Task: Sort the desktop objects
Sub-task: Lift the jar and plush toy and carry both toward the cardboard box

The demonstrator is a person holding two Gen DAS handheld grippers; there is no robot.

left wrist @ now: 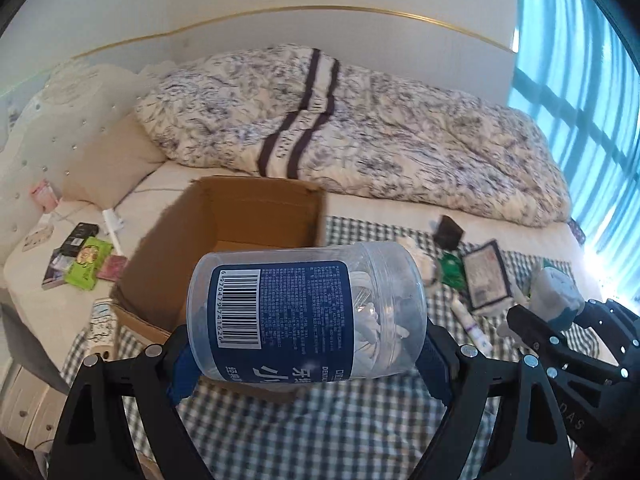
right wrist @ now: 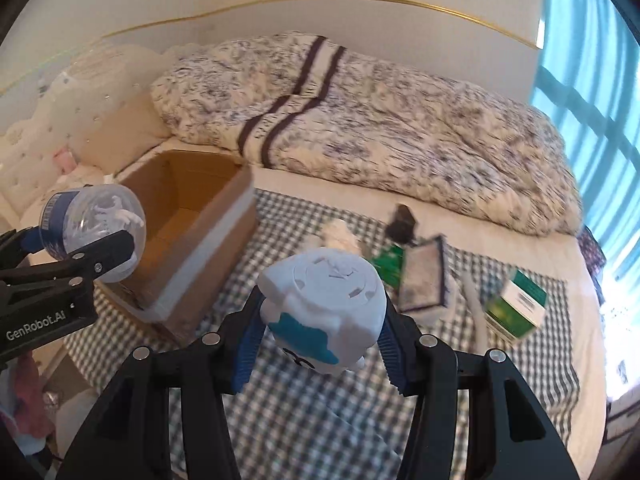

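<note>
My left gripper [left wrist: 306, 354] is shut on a clear plastic jar [left wrist: 306, 312] with a blue barcode label, held on its side just in front of an open cardboard box [left wrist: 240, 216]. In the right wrist view the same jar [right wrist: 92, 236] hangs at the left beside the box [right wrist: 192, 224]. My right gripper [right wrist: 320, 344] is shut on a white and teal toy figure [right wrist: 324, 308], held above the checked cloth [right wrist: 312, 420]. That toy [left wrist: 558, 296] also shows at the right edge of the left wrist view.
On the checked cloth lie a dark small box [right wrist: 402, 222], a green packet [right wrist: 386, 262], a framed card [right wrist: 426, 276], a white tube [right wrist: 474, 304] and a green-white carton [right wrist: 516, 306]. A patterned quilt [right wrist: 360, 120] covers the far side. Packets [left wrist: 86, 262] lie left of the box.
</note>
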